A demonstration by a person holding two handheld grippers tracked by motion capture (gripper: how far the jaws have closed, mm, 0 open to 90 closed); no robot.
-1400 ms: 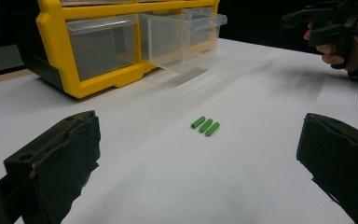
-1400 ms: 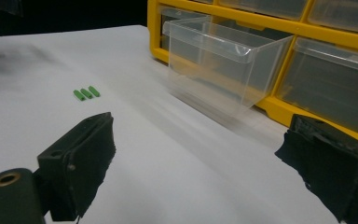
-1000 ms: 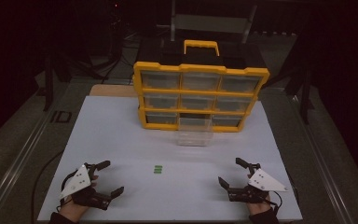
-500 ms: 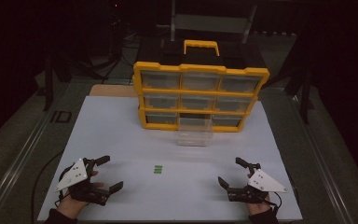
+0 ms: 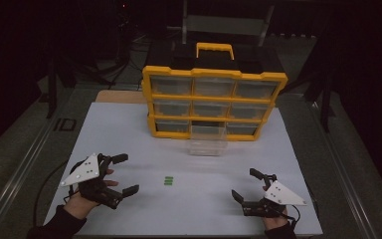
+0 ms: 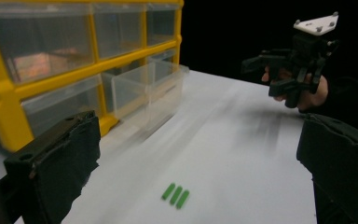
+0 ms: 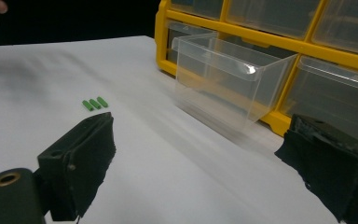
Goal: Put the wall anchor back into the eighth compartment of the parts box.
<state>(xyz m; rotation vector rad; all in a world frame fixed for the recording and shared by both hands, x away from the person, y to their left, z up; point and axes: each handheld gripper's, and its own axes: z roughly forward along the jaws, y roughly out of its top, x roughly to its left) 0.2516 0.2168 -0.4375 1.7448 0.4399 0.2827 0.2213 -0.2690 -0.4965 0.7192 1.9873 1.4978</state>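
Three small green pieces (image 5: 168,180) (image 6: 176,195) (image 7: 94,103) lie side by side on the white table top (image 5: 129,129), near its front middle. A yellow drawer cabinet (image 5: 211,102) stands at the back, and its clear bottom-middle drawer (image 5: 208,139) (image 7: 223,86) (image 6: 147,91) is pulled out and looks empty. My left gripper (image 5: 122,173) (image 6: 198,172) stands open to the left of the green pieces, with nothing between its fingers. My right gripper (image 5: 246,183) (image 7: 205,168) stands open at the front right, also holding nothing; it also appears far off in the left gripper view (image 6: 265,72).
The cabinet has a yellow handle (image 5: 215,49) and several closed clear drawers. A brown board (image 5: 122,96) lies behind the white top at the left. Dark metal rails (image 5: 25,164) run along both sides. Bare white surface lies between the two grippers.
My left gripper has lifted and shifted a little to the right and forward, toward the green pieces. My right gripper has barely moved. The green pieces and the drawer stay put.
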